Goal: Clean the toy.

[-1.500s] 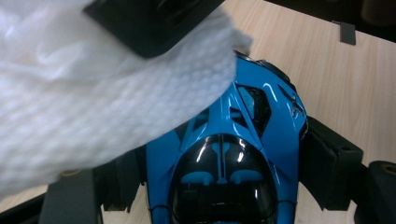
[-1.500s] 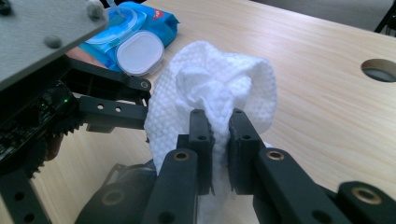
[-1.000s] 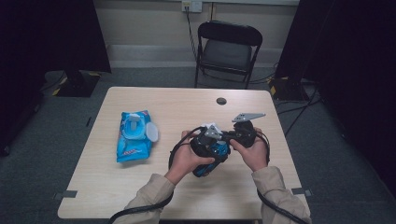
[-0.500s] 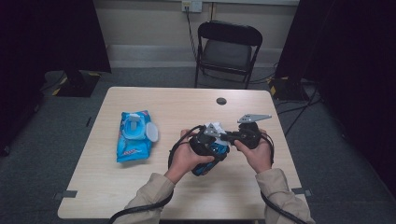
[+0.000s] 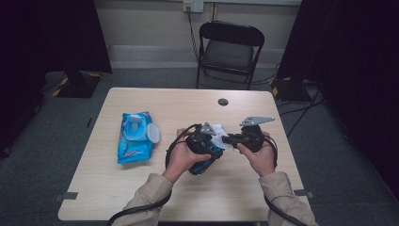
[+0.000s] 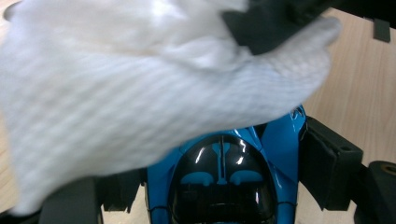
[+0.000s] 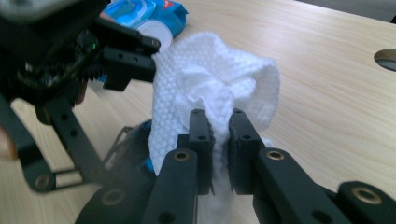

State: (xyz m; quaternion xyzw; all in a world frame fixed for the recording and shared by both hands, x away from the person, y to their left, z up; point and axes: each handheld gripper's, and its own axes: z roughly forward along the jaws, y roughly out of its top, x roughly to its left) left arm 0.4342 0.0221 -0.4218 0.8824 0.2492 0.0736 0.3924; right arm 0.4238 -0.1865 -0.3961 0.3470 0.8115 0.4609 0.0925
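The left claw (image 5: 207, 143) clamps a blue toy car (image 6: 224, 177) steady above the surface (image 5: 188, 101) so the right claw (image 7: 217, 126), pinching a wipe (image 7: 210, 88), rubs it; the pack (image 5: 134, 136) lies at nine o'clock.

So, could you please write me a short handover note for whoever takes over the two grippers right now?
Right gripper: shut on the white textured wet wipe, which it holds over the toy.
Left gripper: shut on the glossy blue and black toy car, one jaw on each side, above the light wooden table.
The blue wipes pack, with its round lid flipped open, lies on the table at the left.
Done: a wipe is out of the pack and draped on the car.
Left, as it looks: finish wiping the car, set it down, put the wipe aside and perhaps close the pack lid.
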